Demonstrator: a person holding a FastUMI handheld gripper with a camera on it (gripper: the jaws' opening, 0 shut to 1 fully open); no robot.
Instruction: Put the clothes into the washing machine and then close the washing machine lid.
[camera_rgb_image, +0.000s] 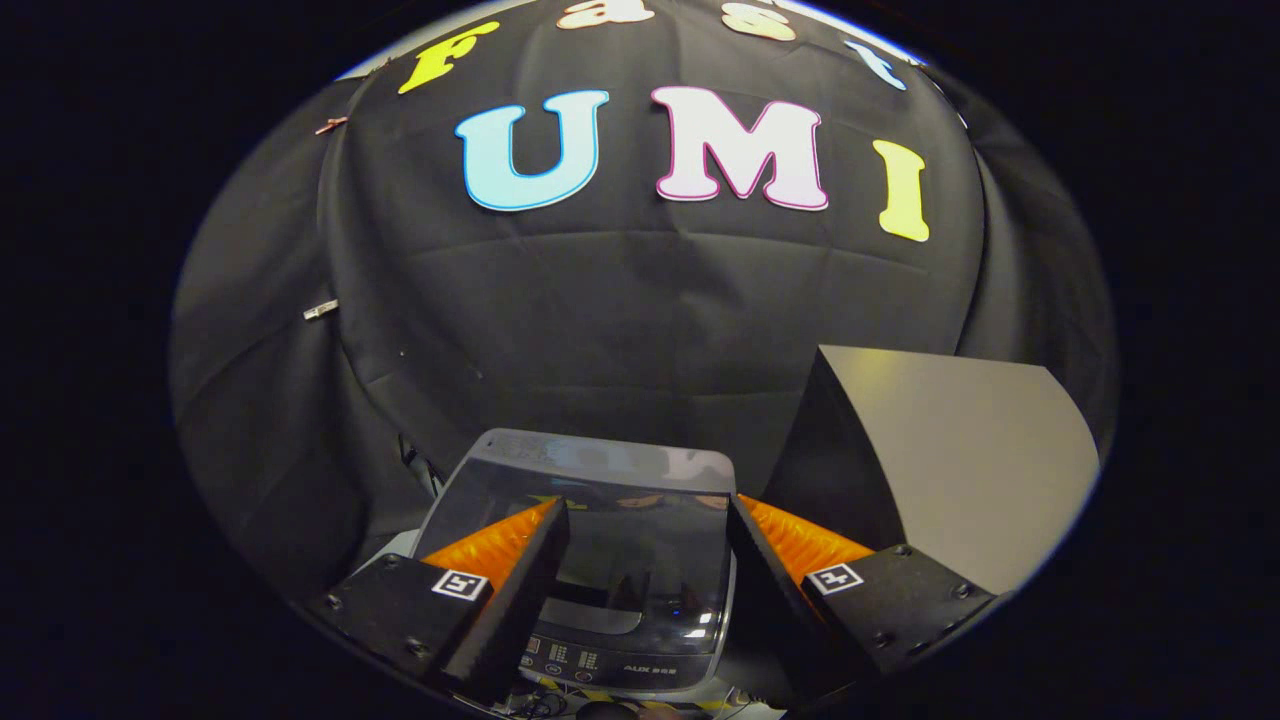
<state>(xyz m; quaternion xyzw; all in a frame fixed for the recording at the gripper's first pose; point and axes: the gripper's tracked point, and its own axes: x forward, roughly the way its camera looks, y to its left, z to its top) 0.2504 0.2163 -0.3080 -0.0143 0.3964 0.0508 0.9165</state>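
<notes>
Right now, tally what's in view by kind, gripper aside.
Washer, lid down, seen between the open gripper fingers: 1
Box, right of the washer: 1
Clips on the wall cloth: 2
Total: 4

A staged recording booth is shown, not a lived-in home: black cloth (640, 330) is hung as the wall and clipped at one side, and a small washing machine (600, 560) is set beside a plain grey box (960, 450).
</notes>
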